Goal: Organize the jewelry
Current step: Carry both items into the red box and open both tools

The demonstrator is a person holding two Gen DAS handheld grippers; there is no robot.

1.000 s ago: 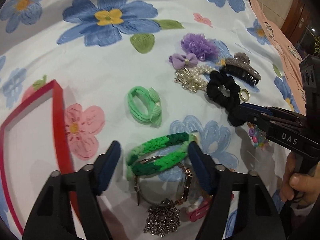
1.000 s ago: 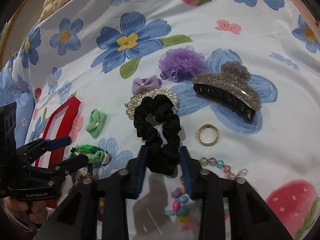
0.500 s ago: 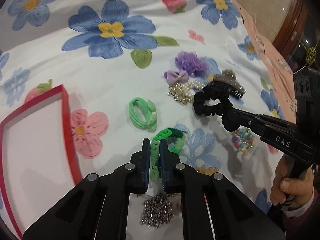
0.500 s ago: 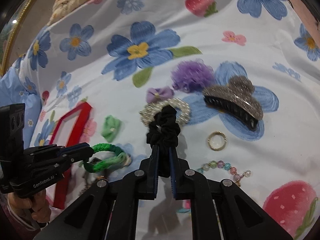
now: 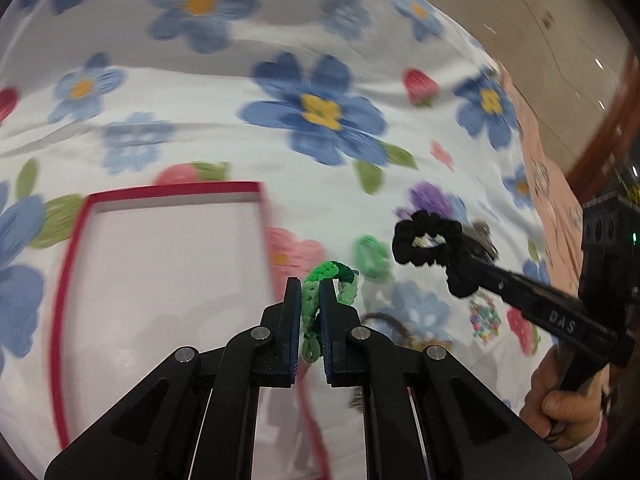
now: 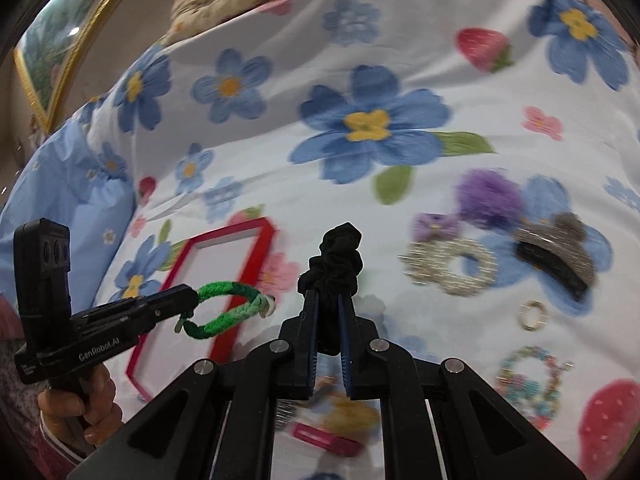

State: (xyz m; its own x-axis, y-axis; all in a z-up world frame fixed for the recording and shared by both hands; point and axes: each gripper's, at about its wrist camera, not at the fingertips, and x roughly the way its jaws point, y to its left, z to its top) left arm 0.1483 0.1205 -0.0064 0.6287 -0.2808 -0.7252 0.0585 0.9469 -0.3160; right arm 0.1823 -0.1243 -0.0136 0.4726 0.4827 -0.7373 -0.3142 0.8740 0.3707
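My left gripper is shut on a green braided bracelet and holds it in the air just right of the red-rimmed white tray. The bracelet and the tray also show in the right wrist view. My right gripper is shut on a black scrunchie, lifted above the flowered sheet; it shows in the left wrist view to the right of the bracelet.
On the sheet to the right lie a purple pompom, a purple bow, a pearl ring-shaped piece, a glitter claw clip, a gold ring, a bead bracelet and a green hair tie.
Both grippers closed on their items and lifted them off the sheet. The left moved towards the red tray with the green bracelet; the right rose with the scrunchie.
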